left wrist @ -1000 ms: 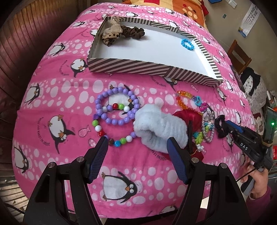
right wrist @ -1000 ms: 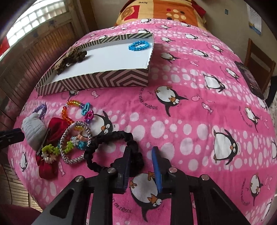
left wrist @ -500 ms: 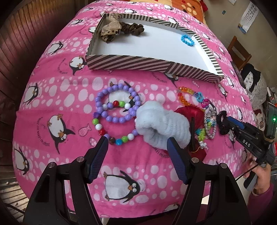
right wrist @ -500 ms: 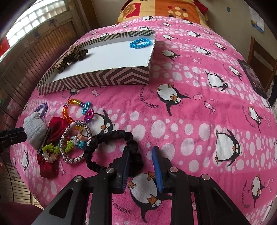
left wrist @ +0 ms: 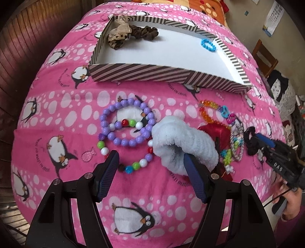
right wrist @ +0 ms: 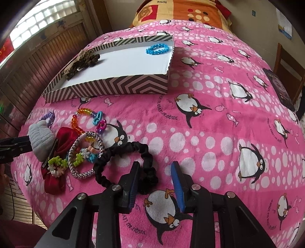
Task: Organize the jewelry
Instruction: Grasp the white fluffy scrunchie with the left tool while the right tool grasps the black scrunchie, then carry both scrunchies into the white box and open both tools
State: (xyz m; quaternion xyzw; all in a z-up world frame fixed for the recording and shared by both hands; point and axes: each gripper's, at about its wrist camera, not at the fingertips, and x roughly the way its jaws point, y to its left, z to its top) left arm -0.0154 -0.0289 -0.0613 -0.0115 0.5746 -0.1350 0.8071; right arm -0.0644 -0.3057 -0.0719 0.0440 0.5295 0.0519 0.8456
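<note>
A striped box [left wrist: 152, 73] [right wrist: 114, 88] with a white floor holds brown scrunchies [left wrist: 131, 34] and a blue bracelet [left wrist: 208, 44] [right wrist: 157, 48]. On the pink blanket lie a purple bead bracelet [left wrist: 125, 124], a multicolour bead bracelet [left wrist: 131, 167], a white fluffy scrunchie [left wrist: 183, 145] [right wrist: 41, 139], a red bow [right wrist: 61, 141] and a black scrunchie [right wrist: 133, 158]. My left gripper [left wrist: 150, 164] is open, its right finger at the white scrunchie. My right gripper [right wrist: 155, 171] is open around the black scrunchie's near part.
An orange bead chain with blue and pink links [right wrist: 89, 118] and a braided bracelet [right wrist: 85, 152] lie among the pile. A patterned pillow [right wrist: 181, 13] is at the bed's head. A wooden chair [right wrist: 289, 66] stands at right. The bed edge is near both grippers.
My right gripper's jaws have opened wider around the black scrunchie. My left gripper has moved forward, its right finger now reaching the white scrunchie.
</note>
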